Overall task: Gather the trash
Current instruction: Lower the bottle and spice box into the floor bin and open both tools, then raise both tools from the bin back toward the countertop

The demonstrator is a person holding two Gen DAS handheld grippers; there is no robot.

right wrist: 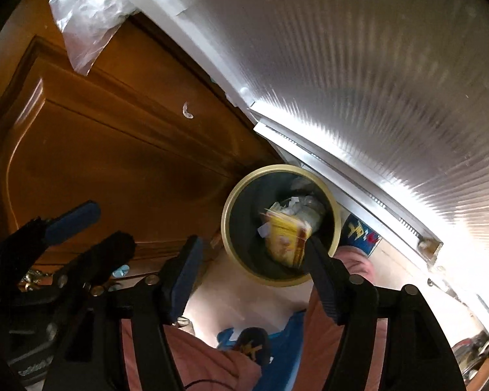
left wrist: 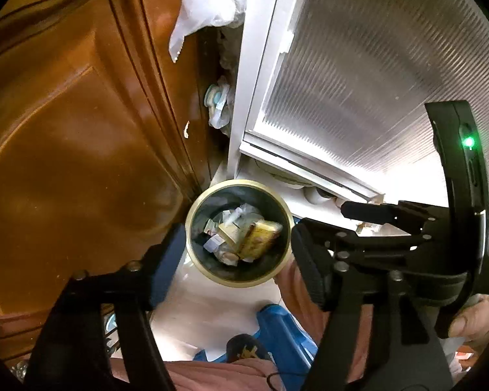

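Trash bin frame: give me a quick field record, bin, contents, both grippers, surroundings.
bin: round, dark inside, cream rim, on the floor below both grippers
contents: yellow packet on top of mixed paper scraps
left gripper: open, nothing held, above the bin
right gripper: open, nothing held, above the bin
left of bin: brown wooden door
right of bin: white ribbed panel
above: clear plastic bag hanging near the door top
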